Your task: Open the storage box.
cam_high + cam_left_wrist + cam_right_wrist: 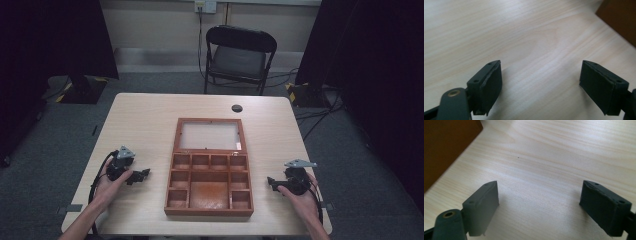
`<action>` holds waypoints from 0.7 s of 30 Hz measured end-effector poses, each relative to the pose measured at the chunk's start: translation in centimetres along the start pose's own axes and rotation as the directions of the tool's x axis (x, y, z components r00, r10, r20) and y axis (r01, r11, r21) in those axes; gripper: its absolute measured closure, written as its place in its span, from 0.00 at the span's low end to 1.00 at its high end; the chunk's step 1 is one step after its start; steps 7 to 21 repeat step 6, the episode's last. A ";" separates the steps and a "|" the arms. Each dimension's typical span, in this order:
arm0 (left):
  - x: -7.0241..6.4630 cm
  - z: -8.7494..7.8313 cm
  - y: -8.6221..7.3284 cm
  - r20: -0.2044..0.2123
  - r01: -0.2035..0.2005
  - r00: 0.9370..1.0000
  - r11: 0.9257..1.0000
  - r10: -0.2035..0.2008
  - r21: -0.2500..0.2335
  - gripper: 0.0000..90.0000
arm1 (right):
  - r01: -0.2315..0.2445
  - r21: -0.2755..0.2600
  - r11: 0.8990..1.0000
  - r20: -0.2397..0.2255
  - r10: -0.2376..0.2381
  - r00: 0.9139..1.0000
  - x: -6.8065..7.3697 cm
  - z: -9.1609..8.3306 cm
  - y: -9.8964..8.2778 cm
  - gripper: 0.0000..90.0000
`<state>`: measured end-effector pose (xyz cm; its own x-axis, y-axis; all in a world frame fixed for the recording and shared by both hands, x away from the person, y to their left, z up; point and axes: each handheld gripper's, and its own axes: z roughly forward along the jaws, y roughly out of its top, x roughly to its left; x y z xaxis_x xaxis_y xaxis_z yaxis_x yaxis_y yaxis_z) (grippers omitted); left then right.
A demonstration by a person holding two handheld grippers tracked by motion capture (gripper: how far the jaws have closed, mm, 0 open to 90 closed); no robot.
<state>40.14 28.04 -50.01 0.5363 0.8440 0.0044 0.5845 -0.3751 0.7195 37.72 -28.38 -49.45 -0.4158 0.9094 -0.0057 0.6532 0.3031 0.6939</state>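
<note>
High view: wooden box between both grippers' fingers (apart, untouched).

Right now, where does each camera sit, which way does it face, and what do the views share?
High view: above the person's side, looking forward and down on the table and open box; forearms, hands, left tongs, right tongs.
Left gripper view: rides the left tongs, facing tabletop; box corner top right; jaws apart.
Right gripper view: rides the right tongs, facing tabletop; box side top left; jaws apart.
Shared: all three show the box and the table.
</note>
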 end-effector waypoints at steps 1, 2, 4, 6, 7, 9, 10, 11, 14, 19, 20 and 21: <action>-0.1 0.1 -0.1 -0.008 0.006 1.000 1.000 -0.006 -0.022 0.12 | 0.006 -0.009 1.000 0.003 -0.006 1.000 0.1 0.1 -0.1 0.13; -0.1 0.1 -0.1 -0.008 0.006 1.000 1.000 -0.006 -0.022 0.12 | -0.002 -0.020 1.000 0.004 0.002 1.000 0.1 0.2 -0.2 0.13; -0.1 0.1 -0.1 -0.009 0.007 1.000 1.000 -0.007 -0.021 0.11 | -0.003 -0.038 0.999 0.006 0.003 1.000 0.1 0.2 -0.3 0.13; 0.0 0.1 -0.1 -0.009 -0.001 1.000 1.000 0.000 -0.014 0.10 | -0.003 -0.055 0.998 0.007 0.003 1.000 0.1 0.2 -0.5 0.13; 0.0 0.1 -0.1 -0.009 -0.001 1.000 1.000 0.000 -0.014 0.10 | -0.003 -0.055 0.998 0.007 0.003 1.000 0.1 0.2 -0.5 0.13; 0.0 0.1 -0.1 -0.009 -0.001 1.000 1.000 0.000 -0.014 0.10 | -0.003 -0.055 0.998 0.007 0.003 1.000 0.1 0.2 -0.5 0.13; 0.0 0.1 -0.1 -0.009 -0.001 1.000 1.000 0.000 -0.014 0.10 | -0.003 -0.055 0.998 0.007 0.003 1.000 0.1 0.2 -0.5 0.13; 0.0 0.1 -0.1 -0.009 -0.001 1.000 1.000 0.000 -0.014 0.10 | -0.003 -0.055 0.998 0.007 0.003 1.000 0.1 0.2 -0.5 0.13; 0.0 0.1 -0.1 -0.009 -0.001 1.000 1.000 0.000 -0.014 0.10 | -0.003 -0.055 0.998 0.007 0.003 1.000 0.1 0.2 -0.5 0.13; 0.0 0.1 -0.1 -0.009 -0.001 1.000 1.000 0.000 -0.014 0.10 | -0.003 -0.055 0.998 0.007 0.003 1.000 0.1 0.2 -0.5 0.13; 0.0 0.1 -0.1 -0.009 -0.001 1.000 1.000 0.000 -0.014 0.10 | -0.003 -0.055 0.998 0.007 0.003 1.000 0.1 0.2 -0.5 0.13; 0.0 0.1 -0.1 -0.009 -0.001 1.000 1.000 0.000 -0.014 0.10 | -0.003 -0.055 0.998 0.007 0.003 1.000 0.1 0.2 -0.5 0.13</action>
